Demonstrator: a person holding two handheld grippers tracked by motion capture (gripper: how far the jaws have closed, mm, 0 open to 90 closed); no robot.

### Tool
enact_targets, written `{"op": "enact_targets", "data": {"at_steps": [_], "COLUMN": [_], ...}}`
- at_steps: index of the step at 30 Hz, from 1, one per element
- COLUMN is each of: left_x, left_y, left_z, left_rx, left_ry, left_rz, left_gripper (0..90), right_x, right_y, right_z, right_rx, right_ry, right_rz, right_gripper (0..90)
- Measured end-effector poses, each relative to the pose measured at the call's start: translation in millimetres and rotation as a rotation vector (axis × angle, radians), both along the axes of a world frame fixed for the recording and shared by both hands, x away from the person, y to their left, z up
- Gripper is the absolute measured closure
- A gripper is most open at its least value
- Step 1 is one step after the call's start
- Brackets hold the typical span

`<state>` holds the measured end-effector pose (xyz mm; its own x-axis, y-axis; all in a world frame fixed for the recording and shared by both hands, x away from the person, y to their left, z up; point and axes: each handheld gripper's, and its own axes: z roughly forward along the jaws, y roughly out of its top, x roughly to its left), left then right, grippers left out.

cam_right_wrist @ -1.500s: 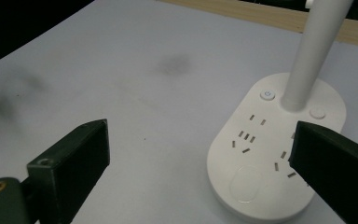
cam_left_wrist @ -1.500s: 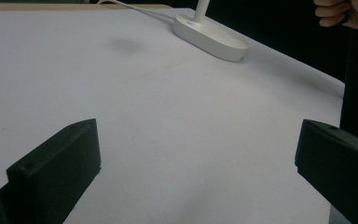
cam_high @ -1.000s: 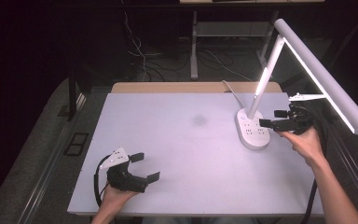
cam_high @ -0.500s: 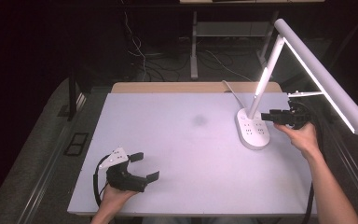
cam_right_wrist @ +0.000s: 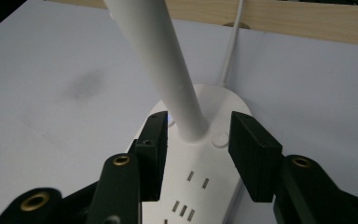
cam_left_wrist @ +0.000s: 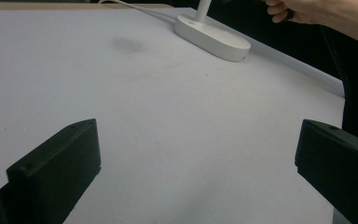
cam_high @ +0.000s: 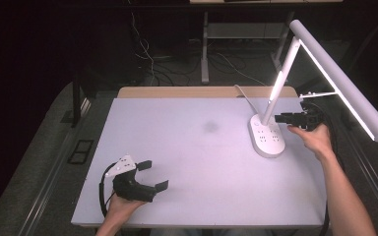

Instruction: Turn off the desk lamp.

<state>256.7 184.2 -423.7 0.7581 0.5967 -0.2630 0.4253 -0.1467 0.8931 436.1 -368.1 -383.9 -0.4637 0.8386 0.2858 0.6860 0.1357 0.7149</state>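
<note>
Dark room surrounds our white desk (cam_high: 187, 147). At far right, our right gripper (cam_right_wrist: 198, 140) stands open around the lamp (cam_high: 295, 83) stem, above its base. Left gripper (cam_high: 150, 174) rests wide, near left. Closing carelessly could tip the tall lamp.

A lab or recording workspace, dark all round: a bare white bench (cam_high: 197, 147) lit by one lamp (cam_high: 295, 78) whose base carries sockets, loose cables (cam_high: 157, 59) on the carpeted floor behind, and metal desk legs (cam_high: 205, 44) beyond.
</note>
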Motion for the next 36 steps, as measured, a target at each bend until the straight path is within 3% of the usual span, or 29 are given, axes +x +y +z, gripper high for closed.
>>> {"op": "enact_targets", "data": {"at_steps": [5, 16, 24, 29, 31, 36], "left_x": [0.3, 0.8, 0.3, 0.4, 0.5, 1.0], "left_y": [0.1, 1.0, 1.5, 2.8, 2.8, 1.6], "left_z": [-0.3, -0.2, 0.0, -0.1, -0.2, -0.9], "left_rx": [-0.008, -0.01, -0.009, -0.011, -0.01, -0.007], "left_ry": [0.003, 0.005, 0.004, 0.003, 0.003, 0.008], "left_rz": [0.002, 0.002, 0.004, 0.009, 0.008, 0.001], "left_gripper": [0.0, 0.0, 0.0, 0.0, 0.0, 0.0], "right_x": [8.5, 19.5, 26.1, 29.7, 30.2, 30.4], "right_y": [0.7, 7.4, 12.8, 14.8, 14.0, 13.7], "right_z": [-2.8, -16.0, -29.9, -36.8, -39.5, -40.4], "right_rx": [0.0, -0.018, -0.024, -0.051, -0.031, -0.042], "right_ry": [0.008, 0.04, 0.077, 0.079, 0.081, 0.069], "right_rz": [-0.005, -0.047, -0.065, -0.067, -0.074, -0.082], "right_gripper": [64.0, 89.9, 90.0, 90.0, 90.0, 90.0]}}
